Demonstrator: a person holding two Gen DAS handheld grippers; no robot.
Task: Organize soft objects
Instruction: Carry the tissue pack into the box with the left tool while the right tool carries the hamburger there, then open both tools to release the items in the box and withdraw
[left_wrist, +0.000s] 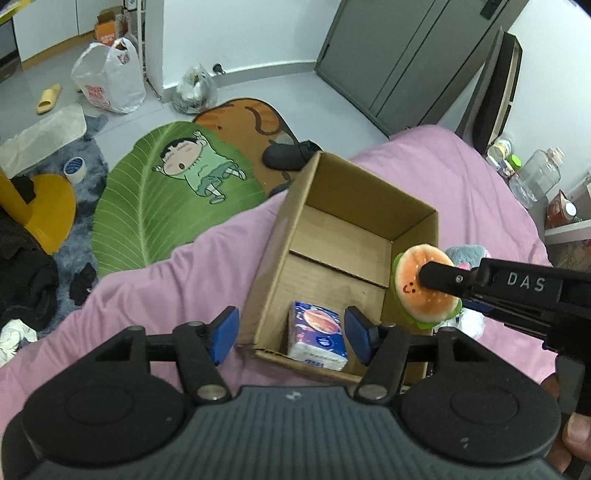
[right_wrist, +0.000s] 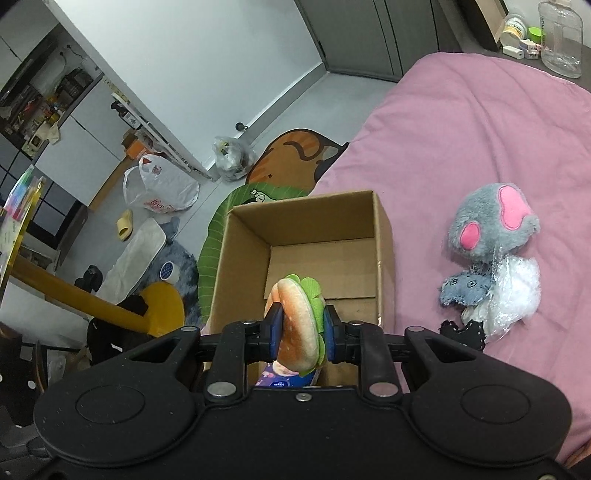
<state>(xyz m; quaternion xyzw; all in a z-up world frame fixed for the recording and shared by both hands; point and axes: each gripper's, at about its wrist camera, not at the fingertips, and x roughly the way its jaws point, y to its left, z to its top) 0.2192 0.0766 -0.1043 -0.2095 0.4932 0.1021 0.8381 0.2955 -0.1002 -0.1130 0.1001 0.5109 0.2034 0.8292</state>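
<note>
An open cardboard box (left_wrist: 291, 225) (right_wrist: 243, 243) stands on the pink bed. A tissue pack (left_wrist: 317, 336) (right_wrist: 280, 376) lies in its near end. My left gripper (left_wrist: 291, 334) hangs open above the pack, its blue pads apart from it on either side. My right gripper (right_wrist: 301, 330) is shut on a plush hamburger (right_wrist: 299, 325) (left_wrist: 424, 286), holding it over the box's near right edge. A grey and pink plush mushroom (right_wrist: 487, 236) lies on the bed right of the box, beside a crumpled clear wrapper (right_wrist: 513, 291).
The bed's pink cover (left_wrist: 166, 280) (right_wrist: 461, 129) ends at the left, where a green leaf rug (left_wrist: 147, 199) and an orange rug (left_wrist: 247, 118) lie on the floor. Plastic bags (left_wrist: 110, 77), a yellow stand (left_wrist: 48, 210) and dark clothes clutter the floor. Bottles (right_wrist: 561, 37) stand past the bed.
</note>
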